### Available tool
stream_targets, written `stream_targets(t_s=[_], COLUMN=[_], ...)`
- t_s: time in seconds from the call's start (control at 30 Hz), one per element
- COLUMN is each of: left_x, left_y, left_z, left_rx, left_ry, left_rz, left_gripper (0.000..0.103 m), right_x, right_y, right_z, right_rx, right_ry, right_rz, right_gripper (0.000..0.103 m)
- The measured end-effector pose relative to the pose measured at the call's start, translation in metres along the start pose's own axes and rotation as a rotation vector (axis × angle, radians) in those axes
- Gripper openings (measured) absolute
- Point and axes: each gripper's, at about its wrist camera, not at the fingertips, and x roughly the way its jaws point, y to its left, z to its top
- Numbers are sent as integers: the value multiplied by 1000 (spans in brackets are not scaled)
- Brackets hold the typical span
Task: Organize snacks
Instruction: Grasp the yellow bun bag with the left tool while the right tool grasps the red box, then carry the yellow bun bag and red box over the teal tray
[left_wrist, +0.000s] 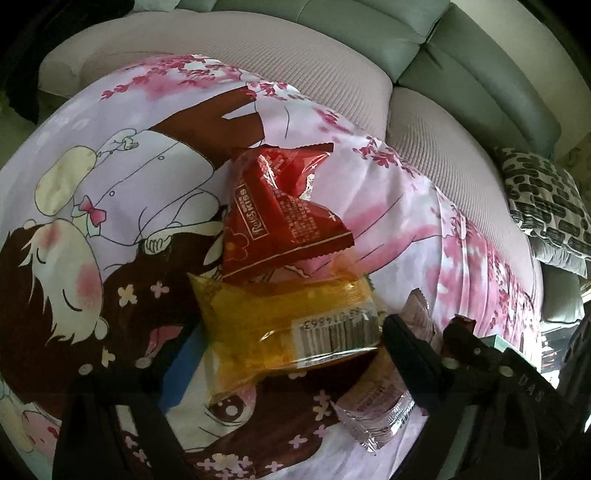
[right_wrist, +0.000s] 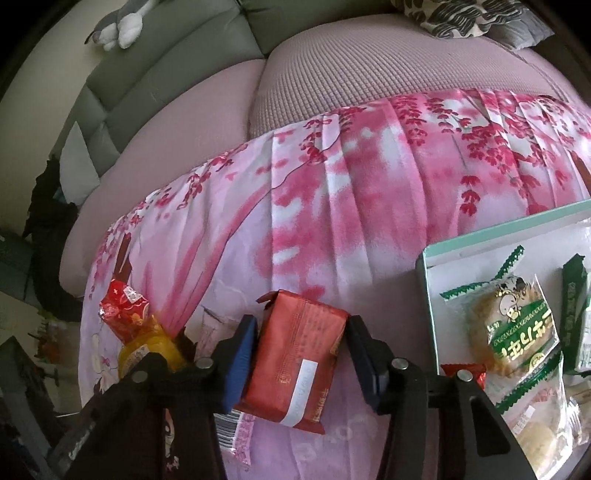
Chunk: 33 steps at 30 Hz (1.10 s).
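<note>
In the right wrist view my right gripper (right_wrist: 301, 332) is shut on a red brick-shaped snack packet (right_wrist: 295, 373), with a blue pad against each long side. A mint-rimmed box (right_wrist: 498, 236) at the right holds green-and-white packets (right_wrist: 513, 328) and several other snacks. In the left wrist view my left gripper (left_wrist: 291, 358) stands open over a yellow packet (left_wrist: 284, 325) that lies between its fingers. A red Kiss packet (left_wrist: 280, 210) rests on the yellow one's far edge. A clear-wrapped snack (left_wrist: 376, 410) lies by the right finger. The right gripper (left_wrist: 480, 365) shows at the right edge.
A pink cartoon-printed cloth (left_wrist: 110, 206) covers the seat of a sofa (right_wrist: 207, 122) with grey-green back cushions. A black-and-white patterned pillow (left_wrist: 546, 199) lies at the right. A grey plush toy (right_wrist: 118, 26) sits on the sofa back.
</note>
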Motion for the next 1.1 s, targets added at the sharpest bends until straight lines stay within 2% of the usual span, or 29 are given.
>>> stream_targets(t_s=[0.3, 0.4, 0.67, 1.1], left_x=[-6, -10, -34, -70], left_y=[5, 5, 3, -11], left_z=[-1, -1, -4, -20], left_rx=[-23, -26, -20, 22], left_ry=[6, 5, -41, -98], left_rz=[-32, -36, -50, -52], left_gripper=[81, 78, 77, 77], right_x=[-15, -20, -33, -91], right_y=[3, 2, -1, -13], right_z=[-13, -18, -28, -47], right_rx=[-24, -22, -21, -19], right_ry=[-26, -30, -50, -148], right_rz=[2, 8, 4, 23], right_gripper=[51, 47, 46, 44])
